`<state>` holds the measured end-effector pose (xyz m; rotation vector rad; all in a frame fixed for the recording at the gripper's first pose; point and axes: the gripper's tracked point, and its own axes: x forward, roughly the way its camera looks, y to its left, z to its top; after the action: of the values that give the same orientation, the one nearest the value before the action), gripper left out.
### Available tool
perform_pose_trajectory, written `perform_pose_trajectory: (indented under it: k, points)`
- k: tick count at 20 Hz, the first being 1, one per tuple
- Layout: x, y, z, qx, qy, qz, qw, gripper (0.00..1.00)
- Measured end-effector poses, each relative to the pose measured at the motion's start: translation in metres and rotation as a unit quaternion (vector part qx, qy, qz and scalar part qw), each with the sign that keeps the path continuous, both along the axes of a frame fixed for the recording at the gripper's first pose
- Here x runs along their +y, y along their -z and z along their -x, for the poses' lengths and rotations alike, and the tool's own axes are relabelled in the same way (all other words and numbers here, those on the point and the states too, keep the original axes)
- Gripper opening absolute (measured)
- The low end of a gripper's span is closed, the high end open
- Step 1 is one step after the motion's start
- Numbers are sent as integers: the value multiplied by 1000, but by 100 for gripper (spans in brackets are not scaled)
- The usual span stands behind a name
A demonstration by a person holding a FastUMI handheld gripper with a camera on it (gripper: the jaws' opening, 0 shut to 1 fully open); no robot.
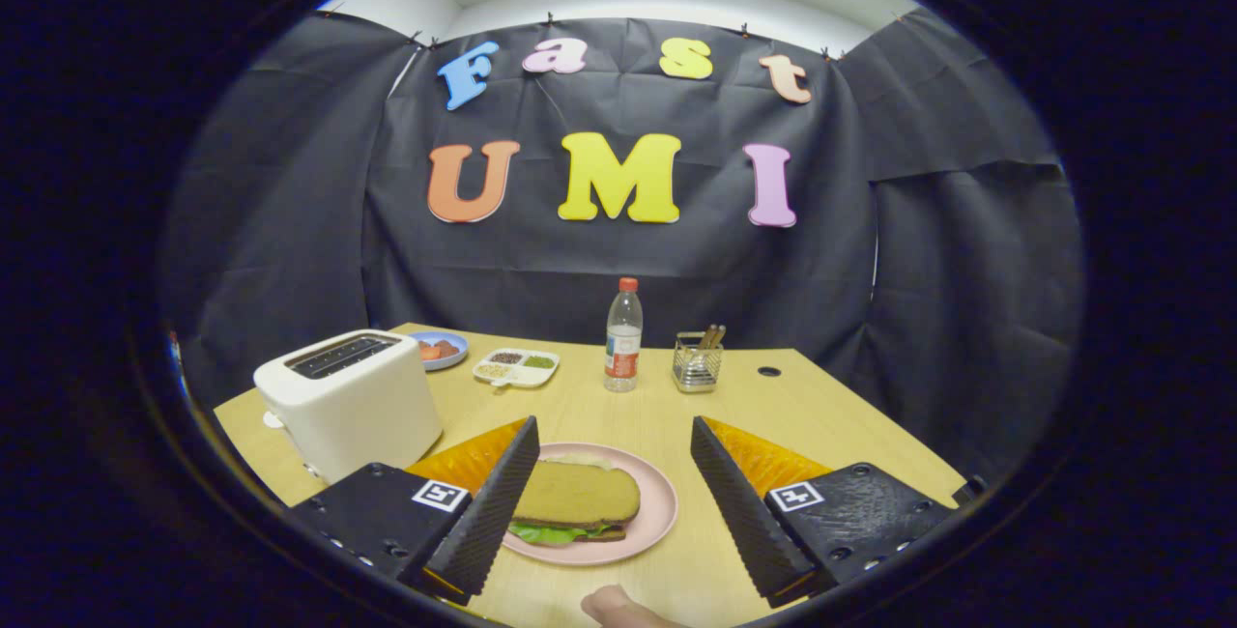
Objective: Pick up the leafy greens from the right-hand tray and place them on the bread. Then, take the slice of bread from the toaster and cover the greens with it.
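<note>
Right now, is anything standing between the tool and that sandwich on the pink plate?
Nothing visible does. The tool is open, its fingers on either side of the plate, and the top slice of bread already covers the greens. The toaster stands off to one side, the bottle well beyond.

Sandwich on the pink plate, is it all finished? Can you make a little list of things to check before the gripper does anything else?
1. Top bread slice lies over the greens: ok.
2. Leafy greens are inside, with an edge peeking out under the top slice: ok.
3. Sandwich sits on the pink plate, not hanging off its rim: ok.
4. Gripper fingers are spread wide with the sandwich between them, touching nothing: ok.
5. Toaster slots have no bread sticking up: ok, though deep inside cannot be seen.
6. Bottom slice is straight under the top one: cannot tell, mostly hidden.
</note>
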<state>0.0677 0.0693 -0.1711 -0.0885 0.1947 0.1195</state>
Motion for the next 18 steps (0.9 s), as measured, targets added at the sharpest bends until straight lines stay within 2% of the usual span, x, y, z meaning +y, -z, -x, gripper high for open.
perform_pose_trajectory:
  k: [6,12,18]
  points:
    - [-10,-68,62,-88,57,-6,994,95]
    - [-5,-113,118,-131,41,-17,990,95]
    - [-24,-148,138,-155,53,-16,986,95]
